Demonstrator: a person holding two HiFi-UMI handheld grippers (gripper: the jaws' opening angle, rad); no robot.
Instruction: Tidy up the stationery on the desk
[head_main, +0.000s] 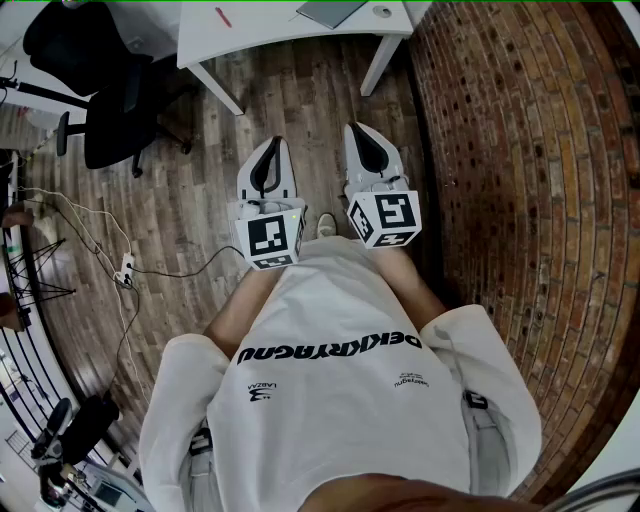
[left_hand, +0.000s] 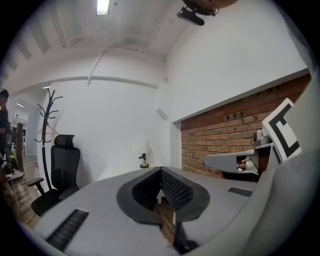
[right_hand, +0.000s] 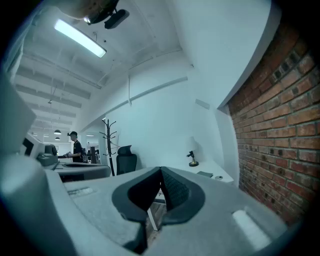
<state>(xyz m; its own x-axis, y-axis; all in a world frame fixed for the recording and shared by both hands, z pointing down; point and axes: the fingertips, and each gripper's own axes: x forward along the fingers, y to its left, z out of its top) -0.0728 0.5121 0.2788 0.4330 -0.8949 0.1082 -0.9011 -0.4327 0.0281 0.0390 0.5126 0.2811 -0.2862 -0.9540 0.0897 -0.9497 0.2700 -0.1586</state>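
Closed, empty, held at chest: left tongs (head_main: 268, 152), right tongs (head_main: 362, 138). On white bench (head_main: 270, 27) ahead, well apart from tongs: red pen (head_main: 222, 16), grey notebook (head_main: 330, 11). Pen likely light, slippery; grip mid-barrel

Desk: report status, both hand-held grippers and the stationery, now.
Left hand-held gripper and right hand-held gripper shut, empty. Desk ahead, not reached; red pen and grey flat item lie on it. Office chair off left, path open.
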